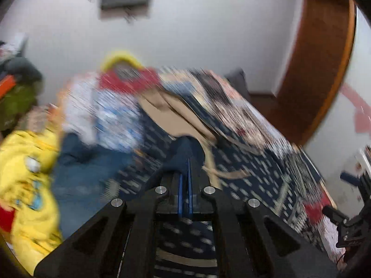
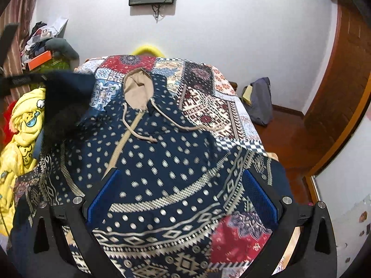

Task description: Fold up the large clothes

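A navy hoodie (image 2: 162, 153) with white dots, beige zipper, beige hood lining and drawcords lies spread on a patchwork-covered table (image 2: 222, 106). My right gripper (image 2: 180, 197) is open, its blue pads apart above the hoodie's hem, holding nothing. In the blurred left wrist view my left gripper (image 1: 185, 169) is shut on a dark navy fold of the hoodie (image 1: 185, 148), raised over the garment. In the right wrist view that lifted navy sleeve part (image 2: 67, 97) hangs at the left.
A yellow printed garment (image 2: 20, 139) lies heaped at the table's left, also in the left wrist view (image 1: 25, 173). A cluttered shelf (image 2: 44, 46) stands at back left, a dark bag (image 2: 259, 102) on the floor at right, a wooden door (image 2: 343, 81) beyond.
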Available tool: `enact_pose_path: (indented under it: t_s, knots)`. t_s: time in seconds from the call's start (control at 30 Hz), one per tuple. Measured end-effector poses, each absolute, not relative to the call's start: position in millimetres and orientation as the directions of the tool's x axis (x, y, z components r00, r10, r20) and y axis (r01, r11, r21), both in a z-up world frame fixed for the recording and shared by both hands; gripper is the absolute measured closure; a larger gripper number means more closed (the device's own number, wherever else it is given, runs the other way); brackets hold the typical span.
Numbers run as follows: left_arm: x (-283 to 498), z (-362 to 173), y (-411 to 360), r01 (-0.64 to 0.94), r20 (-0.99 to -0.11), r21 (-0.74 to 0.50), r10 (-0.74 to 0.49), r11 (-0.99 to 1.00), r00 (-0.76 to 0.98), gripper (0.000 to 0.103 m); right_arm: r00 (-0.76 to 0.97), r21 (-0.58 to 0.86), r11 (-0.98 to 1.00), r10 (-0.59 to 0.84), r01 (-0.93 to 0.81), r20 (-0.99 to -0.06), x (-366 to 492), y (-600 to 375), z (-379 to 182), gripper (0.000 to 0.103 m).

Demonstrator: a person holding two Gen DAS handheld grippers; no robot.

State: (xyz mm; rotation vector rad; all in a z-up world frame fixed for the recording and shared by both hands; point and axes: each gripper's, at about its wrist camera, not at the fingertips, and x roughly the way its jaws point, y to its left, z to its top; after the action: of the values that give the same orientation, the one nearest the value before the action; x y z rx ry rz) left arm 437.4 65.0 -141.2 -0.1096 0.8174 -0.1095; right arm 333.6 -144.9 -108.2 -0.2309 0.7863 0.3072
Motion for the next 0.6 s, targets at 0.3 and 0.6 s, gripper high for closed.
enact_pose_path:
  t_s: [0.3,0.6]
  knots:
    - [431.8,-250.2,-26.3,0.194,-0.89,-0.052,-0.133,0.98,0.436,0.101,0.62,-0.088,0.933,0.16,-0.349,-0.768,321.8,-171.6,-125.7,0.001]
    - [387.2,-241.8,-4.4,0.237,-0.893,-0.089,-0.183,0.967,0.412,0.047,0.614,-0.119,0.909,0.168,-0.398,-0.771,313.3,-155.5,-121.2,0.001]
